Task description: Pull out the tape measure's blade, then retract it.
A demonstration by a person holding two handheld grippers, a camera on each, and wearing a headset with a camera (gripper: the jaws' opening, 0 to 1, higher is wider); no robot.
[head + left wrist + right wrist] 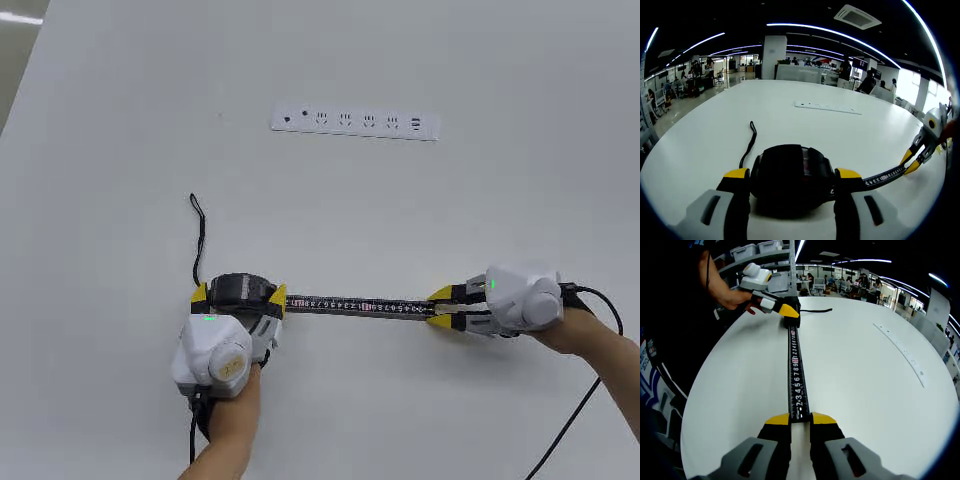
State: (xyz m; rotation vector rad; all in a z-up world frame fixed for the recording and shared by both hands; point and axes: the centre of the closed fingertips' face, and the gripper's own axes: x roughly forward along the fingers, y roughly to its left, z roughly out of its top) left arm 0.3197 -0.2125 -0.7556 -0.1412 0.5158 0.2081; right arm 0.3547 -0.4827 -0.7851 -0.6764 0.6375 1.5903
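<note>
A black tape measure case [240,290] [791,177] rests on the white table, and my left gripper [240,298] [792,173] is shut on it with a yellow-tipped finger on each side. Its black wrist strap [197,238] [748,145] trails away behind it. The dark blade [360,306] [796,371] [886,176] with white numbers runs flat along the table to my right gripper [438,308] [800,418], which is shut on the blade's end. In the right gripper view the case [792,306] and left gripper [781,308] sit at the far end.
A white power strip [355,122] [827,106] [901,352] lies farther back on the table [120,180]. A black cable [580,400] hangs from the right gripper at the near right. An office with several people lies beyond the table.
</note>
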